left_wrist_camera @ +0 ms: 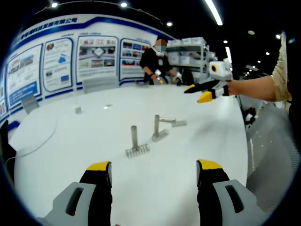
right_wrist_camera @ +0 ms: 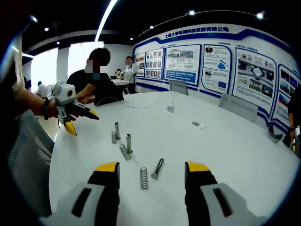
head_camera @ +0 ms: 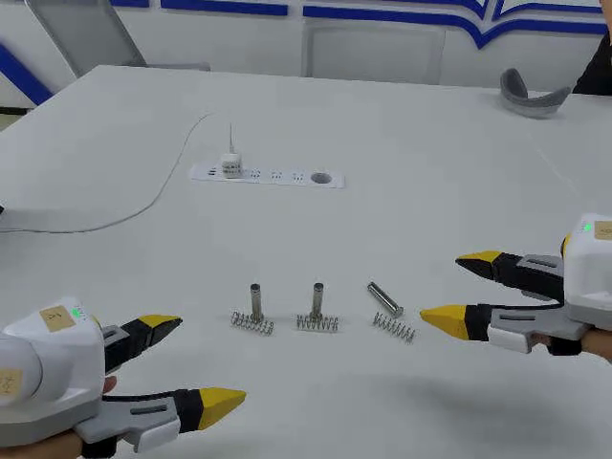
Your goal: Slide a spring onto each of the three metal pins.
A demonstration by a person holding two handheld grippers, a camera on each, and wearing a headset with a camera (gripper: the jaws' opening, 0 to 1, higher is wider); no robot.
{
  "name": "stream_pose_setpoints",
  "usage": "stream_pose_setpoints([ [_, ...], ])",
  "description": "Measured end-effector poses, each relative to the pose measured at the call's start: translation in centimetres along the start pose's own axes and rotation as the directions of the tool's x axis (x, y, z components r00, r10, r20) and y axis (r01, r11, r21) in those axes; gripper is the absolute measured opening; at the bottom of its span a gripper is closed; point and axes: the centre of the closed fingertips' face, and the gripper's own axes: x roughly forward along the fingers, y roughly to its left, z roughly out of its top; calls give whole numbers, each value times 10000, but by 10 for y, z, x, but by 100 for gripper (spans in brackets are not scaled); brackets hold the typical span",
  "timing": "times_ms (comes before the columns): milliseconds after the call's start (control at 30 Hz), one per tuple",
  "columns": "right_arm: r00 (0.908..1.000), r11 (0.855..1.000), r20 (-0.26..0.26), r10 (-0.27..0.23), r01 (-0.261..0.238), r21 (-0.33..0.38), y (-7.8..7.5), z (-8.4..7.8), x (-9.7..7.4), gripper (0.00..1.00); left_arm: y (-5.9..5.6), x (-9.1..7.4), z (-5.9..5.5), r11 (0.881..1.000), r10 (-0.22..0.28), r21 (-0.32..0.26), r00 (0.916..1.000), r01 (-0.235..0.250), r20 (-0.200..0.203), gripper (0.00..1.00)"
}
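Standing upright on the white table (head_camera: 402,143), the left pin (head_camera: 256,298) and the middle pin (head_camera: 316,297) are each fronted by a flat-lying spring: the left spring (head_camera: 251,323) and the middle spring (head_camera: 317,324). The third pin (head_camera: 384,299) is laid on its side, the third spring (head_camera: 393,328) just beside it. The left gripper (head_camera: 206,361) and the right gripper (head_camera: 442,287) are held with jaws spread wide and empty, either side of the row

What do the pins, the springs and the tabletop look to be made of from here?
Pins: grey metal, likely steel, with a dull sheen; the lying pin catches light along its length. Springs: thin coiled wire, silvery, probably steel. Tabletop: smooth white matte surface, laminate or painted board; I cannot tell which.
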Motion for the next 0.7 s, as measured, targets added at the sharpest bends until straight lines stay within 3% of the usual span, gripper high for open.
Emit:
stream_pose_setpoints([
  [700,9968,9998,-773,-205,210,62,-13,8,43,47,0,0,1,10000,42,-17,10000,-42,54,74],
])
